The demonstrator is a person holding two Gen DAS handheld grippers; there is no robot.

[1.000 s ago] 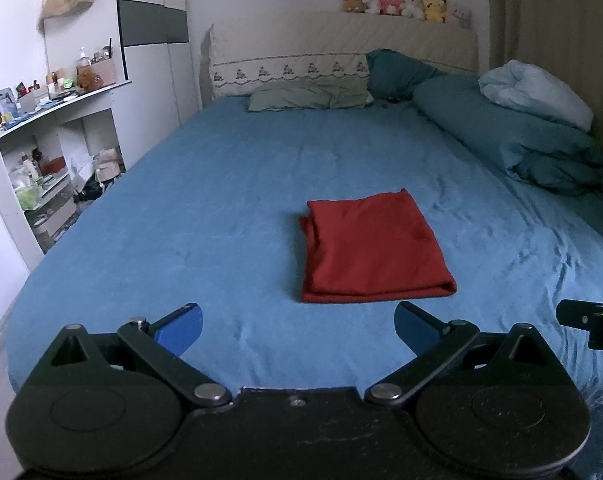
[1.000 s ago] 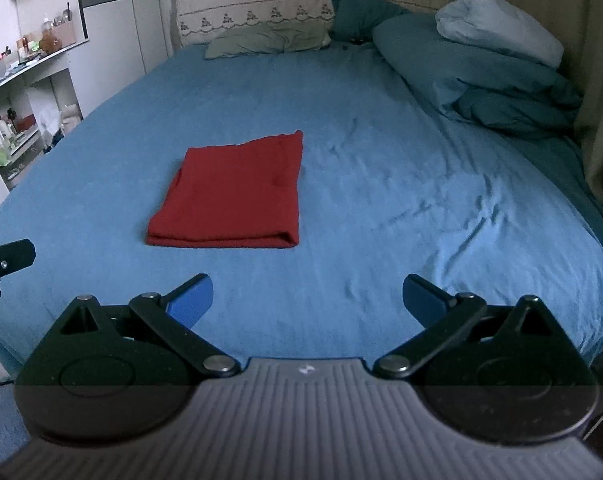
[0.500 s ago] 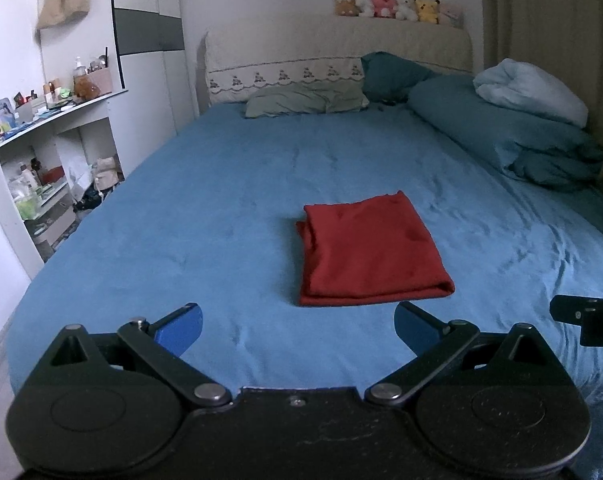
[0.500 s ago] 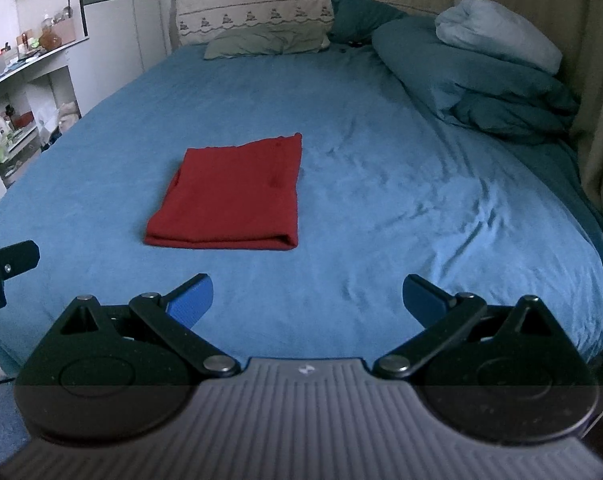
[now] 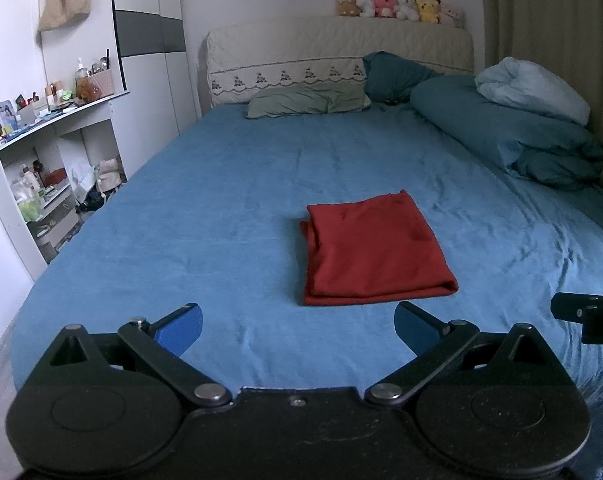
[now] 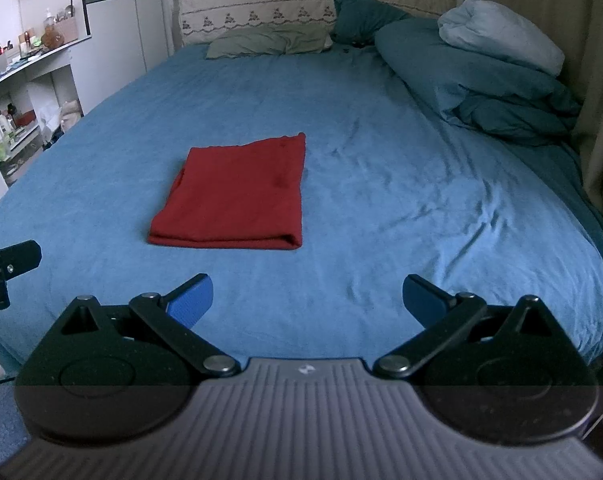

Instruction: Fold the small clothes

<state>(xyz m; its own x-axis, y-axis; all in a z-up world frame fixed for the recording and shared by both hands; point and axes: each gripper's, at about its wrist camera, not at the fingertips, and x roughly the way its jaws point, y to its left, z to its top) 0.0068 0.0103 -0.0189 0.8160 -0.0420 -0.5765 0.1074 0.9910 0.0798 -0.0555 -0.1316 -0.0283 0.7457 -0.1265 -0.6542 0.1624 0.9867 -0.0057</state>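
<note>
Black-framed, blue-padded left tongs [image 5: 297, 324] low in the foreground, jaws spread wide, gripping nothing. Same for the right tongs [image 6: 307, 298]: blue pads well apart, empty, hovering over the near edge of the bed. Just beyond, flat on the blue bed sheet [image 5: 221, 208], the red cloth garment [image 5: 375, 248], folded into a neat rectangle, fold edge toward the tongs, layered edges showing on its left side. Sits right of centre from the left wrist, left of centre from the right wrist [image 6: 237, 196], so squarely between the two. Looks close to done, possibly finished. If one more fold is wanted: come in low, pinch both near corners through all layers, lift together, carry over evenly to the far edge, lay down without dragging. Soft thin fabric, likely to slip or splay at that loose left side, so keep the layers pinched as one. Sheet lightly wrinkled, soft underneath, so pads may catch bedding along with the cloth; worth watching. Further back, a heaped teal duvet [image 5: 513, 140] on the right with a pale blue bundle [image 5: 533, 90] on top, then a grey-green pillow [image 5: 307, 100] against the cream padded headboard [image 5: 337, 46]. Row of small plush toys [image 5: 399, 6] along its top. Off left, white shelves [image 5: 49, 152] crowded with bottles and clutter.
</note>
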